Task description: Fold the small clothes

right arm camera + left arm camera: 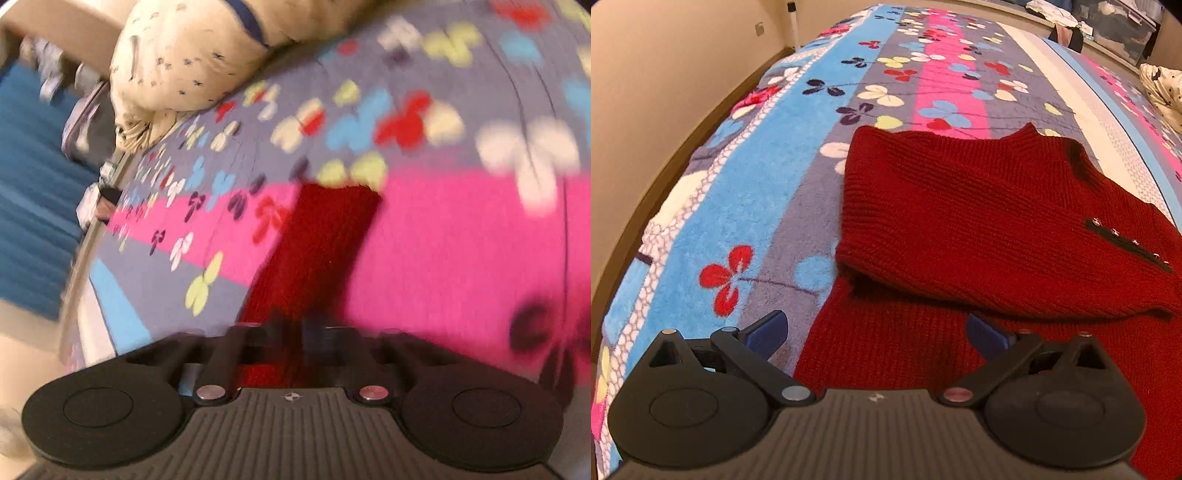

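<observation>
My right hand-held gripper [295, 332] seems clamped on the red knitted sweater's [979, 206] strip; it may slip. Left hand-held gripper [877, 332] gapes empty above the hem.

The red knitted sweater [979, 229] lies on the flowered blanket, partly folded: one ribbed part is laid over the lower part. A dark strip with small metal studs is near its right edge. In the right wrist view a red knit strip [317, 251] stretches over the pink stripe.
</observation>
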A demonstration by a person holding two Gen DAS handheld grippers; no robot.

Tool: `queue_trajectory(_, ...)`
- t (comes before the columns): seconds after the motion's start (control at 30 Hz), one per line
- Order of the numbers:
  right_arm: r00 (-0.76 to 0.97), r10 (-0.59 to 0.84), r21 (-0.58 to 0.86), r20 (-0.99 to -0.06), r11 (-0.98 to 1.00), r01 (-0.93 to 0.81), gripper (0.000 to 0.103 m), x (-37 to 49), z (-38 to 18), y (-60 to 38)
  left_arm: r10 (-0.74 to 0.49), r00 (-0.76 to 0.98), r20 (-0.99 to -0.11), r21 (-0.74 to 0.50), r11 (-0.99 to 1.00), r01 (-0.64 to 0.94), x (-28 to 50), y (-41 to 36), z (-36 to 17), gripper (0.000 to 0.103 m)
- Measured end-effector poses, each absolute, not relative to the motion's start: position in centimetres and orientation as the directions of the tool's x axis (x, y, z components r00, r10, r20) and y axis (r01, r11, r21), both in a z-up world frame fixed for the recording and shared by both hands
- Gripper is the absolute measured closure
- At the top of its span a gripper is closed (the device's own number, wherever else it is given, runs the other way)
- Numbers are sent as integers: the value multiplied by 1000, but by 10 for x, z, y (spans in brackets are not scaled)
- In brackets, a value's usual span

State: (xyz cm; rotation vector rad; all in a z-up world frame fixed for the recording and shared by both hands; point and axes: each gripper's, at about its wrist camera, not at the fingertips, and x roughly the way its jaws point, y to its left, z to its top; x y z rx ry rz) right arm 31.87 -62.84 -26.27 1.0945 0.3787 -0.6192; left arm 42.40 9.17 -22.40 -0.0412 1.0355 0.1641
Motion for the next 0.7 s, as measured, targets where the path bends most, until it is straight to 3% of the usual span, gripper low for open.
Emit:
queue_trajectory(0.07,860,-305,787,-410,357,502,93,295,-236,-628,112,510,-853,36,987,-158,423,89,-222,0)
queue_trajectory(0.13,886,-303,806,-351,384,451,93,279,-233,-628,110,510,-853,31,986,-161,424,87,-225,0)
queue_trajectory(0.17,860,-315,774,-402,385,503,93,277,-244,-629,112,503,-857,33,986,-164,426,85,-228,0)
queue_trajectory(0.27,661,-239,612,-711,254,749,93,288,-312,-644,114,472,-874,37,985,-169,429,79,-236,0)
queue_trajectory(0.33,725,-262,695,-637,211,687,93,273,-322,-642,111,479,-871,40,987,-154,426,75,-235,0)
queue_trajectory(0.43,720,-273,684,-638,230,692,90,269,-308,-635,89,503,-860,22,990,-137,425,74,-228,0)
queue_trajectory(0.53,768,-321,699,-555,320,639,90,270,-279,-633,71,522,-850,1,991,-134,425,74,-222,0)
queue_trajectory(0.6,703,-366,605,-610,357,711,90,275,-277,-633,68,527,-847,-4,991,-134,425,75,-222,0)
queue_trajectory(0.7,549,-338,448,-764,334,829,94,295,-296,-643,69,511,-857,-6,990,-143,426,81,-225,0)
